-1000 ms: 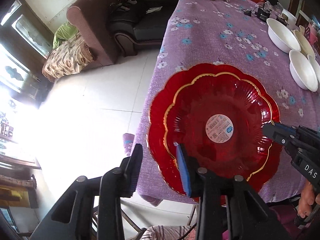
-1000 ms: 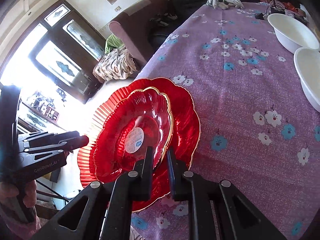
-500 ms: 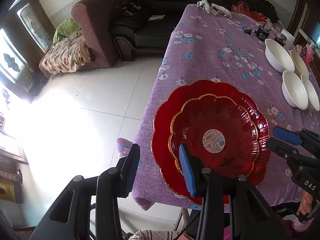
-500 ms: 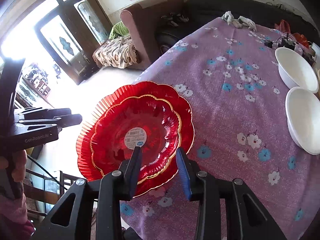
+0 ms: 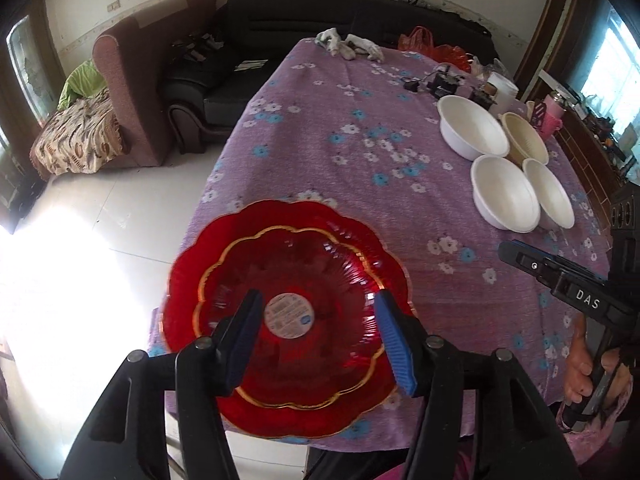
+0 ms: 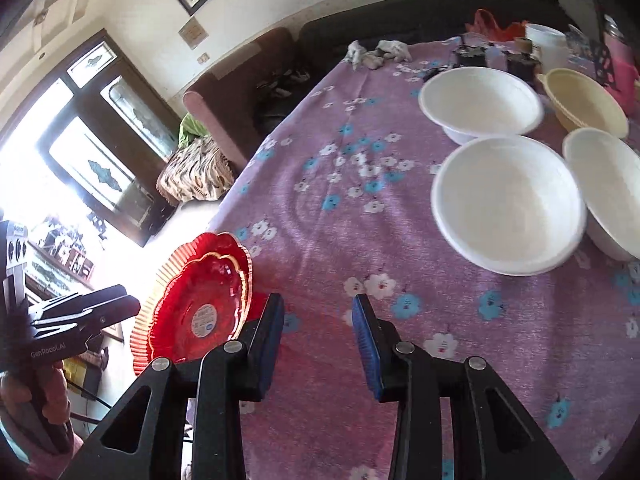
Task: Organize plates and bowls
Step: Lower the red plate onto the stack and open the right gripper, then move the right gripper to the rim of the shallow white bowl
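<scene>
The two red plates [image 5: 288, 308] are stacked at the near corner of the purple flowered tablecloth [image 5: 340, 152]. My left gripper [image 5: 318, 330] has just been opening, my right gripper [image 6: 318, 328] stands open, both empty. I judge the bowls [image 6: 508, 204] come next, nested together. A sofa [image 5: 320, 20] stands behind.

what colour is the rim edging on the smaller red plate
Gold, a thin scalloped line around the smaller red plate; clearest in the left wrist view.

free: tablecloth [image 6: 320, 208] middle (bare) | blocked: red plates [image 5: 288, 312] near corner, white bowls [image 6: 508, 204] right
</scene>
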### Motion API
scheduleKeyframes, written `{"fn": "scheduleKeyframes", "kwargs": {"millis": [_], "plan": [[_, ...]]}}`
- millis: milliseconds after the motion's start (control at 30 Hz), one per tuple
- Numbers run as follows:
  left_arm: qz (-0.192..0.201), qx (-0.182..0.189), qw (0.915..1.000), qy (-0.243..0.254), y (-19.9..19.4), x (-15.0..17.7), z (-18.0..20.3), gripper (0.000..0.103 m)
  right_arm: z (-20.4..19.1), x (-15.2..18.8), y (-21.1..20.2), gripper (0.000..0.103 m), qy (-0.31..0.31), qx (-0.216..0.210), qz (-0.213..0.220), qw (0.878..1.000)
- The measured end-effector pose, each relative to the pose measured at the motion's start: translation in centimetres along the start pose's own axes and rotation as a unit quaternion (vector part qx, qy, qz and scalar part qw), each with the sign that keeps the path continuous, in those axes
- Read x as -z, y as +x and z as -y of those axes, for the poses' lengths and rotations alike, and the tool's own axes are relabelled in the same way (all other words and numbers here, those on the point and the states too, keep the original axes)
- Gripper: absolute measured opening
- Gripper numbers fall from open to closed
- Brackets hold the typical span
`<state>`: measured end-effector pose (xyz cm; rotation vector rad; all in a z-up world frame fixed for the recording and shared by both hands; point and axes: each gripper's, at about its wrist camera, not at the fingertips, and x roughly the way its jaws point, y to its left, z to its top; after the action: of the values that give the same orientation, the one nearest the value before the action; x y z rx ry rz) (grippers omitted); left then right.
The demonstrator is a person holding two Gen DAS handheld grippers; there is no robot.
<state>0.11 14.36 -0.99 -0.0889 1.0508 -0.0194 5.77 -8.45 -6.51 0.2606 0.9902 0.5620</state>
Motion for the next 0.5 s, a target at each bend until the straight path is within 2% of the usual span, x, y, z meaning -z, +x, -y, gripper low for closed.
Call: {"fn": "scheduleKeyframes", "kwargs": {"millis": [133,300,500], "plan": [[0.016,0.035,0.9992,0.012,0.5,-1.2,3.9,0.061,4.4,-0.1,-2.9,0.039,0.046,0.012,0.030,0.998],[0.032,0.069,0.9971,-0.004,2.0,-3.7,7.5,0.070,9.2,-0.1,-5.7,0.041,0.107,0.011,0.061,0.992],[0.013,0.063,0.9976,-0.025,6.5,-6.8,10.4,0.070,13.3,0.1,-7.1,0.041,0.178,-0.022,0.081,0.980]]}}
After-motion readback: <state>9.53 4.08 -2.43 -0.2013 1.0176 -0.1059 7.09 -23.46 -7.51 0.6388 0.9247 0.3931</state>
